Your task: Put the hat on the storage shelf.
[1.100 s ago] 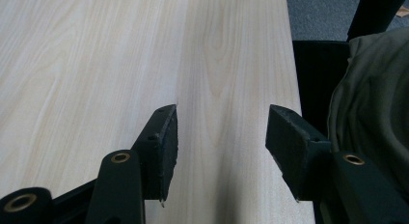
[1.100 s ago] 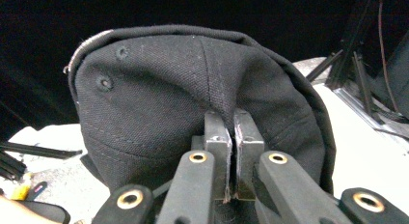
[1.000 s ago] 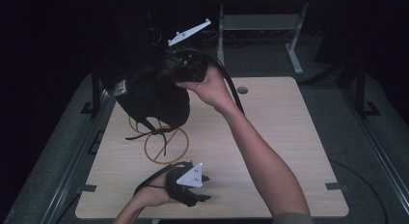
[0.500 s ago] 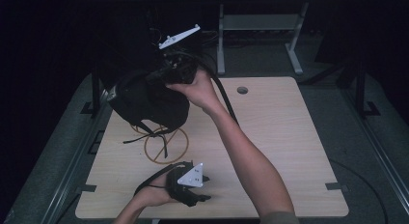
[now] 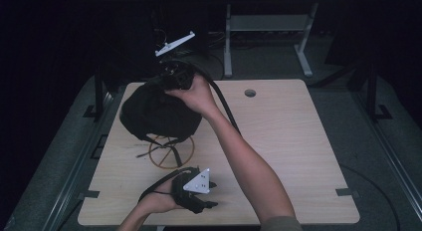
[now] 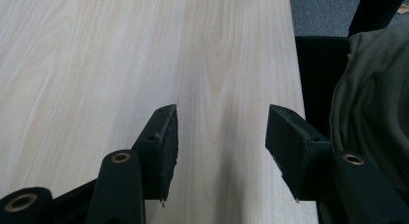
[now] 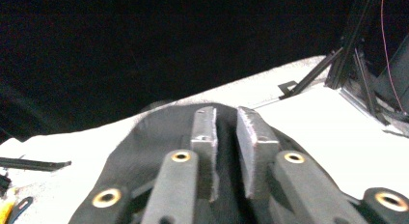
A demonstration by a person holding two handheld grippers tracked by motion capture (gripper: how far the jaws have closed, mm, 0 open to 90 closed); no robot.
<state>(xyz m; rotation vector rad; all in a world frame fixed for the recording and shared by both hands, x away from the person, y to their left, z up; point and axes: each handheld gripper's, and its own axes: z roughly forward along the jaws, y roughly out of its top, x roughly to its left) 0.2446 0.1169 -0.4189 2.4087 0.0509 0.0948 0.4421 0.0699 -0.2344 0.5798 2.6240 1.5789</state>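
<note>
Bag: black, soft fabric, slumped into a rounded mass at the table's 10 o'clock area in the high view. Dark straps trail from its near edge onto the wood. The straps lie across a thin tan ring that rests flat on the table just nearer than the bag. The bag's opening and contents cannot be seen.

Right gripper: held by the right hand at the bag's far top edge, at 12 o'clock from the bag. In the right gripper view its jaws stand close together, with a narrow gap, over dark fabric; whether fabric is pinched between them cannot be told.

Left gripper: held by the left hand low over the table's near edge, at 6 o'clock from the bag and well apart from it. In the left gripper view its jaws stand wide, with bare wood between them.
</note>
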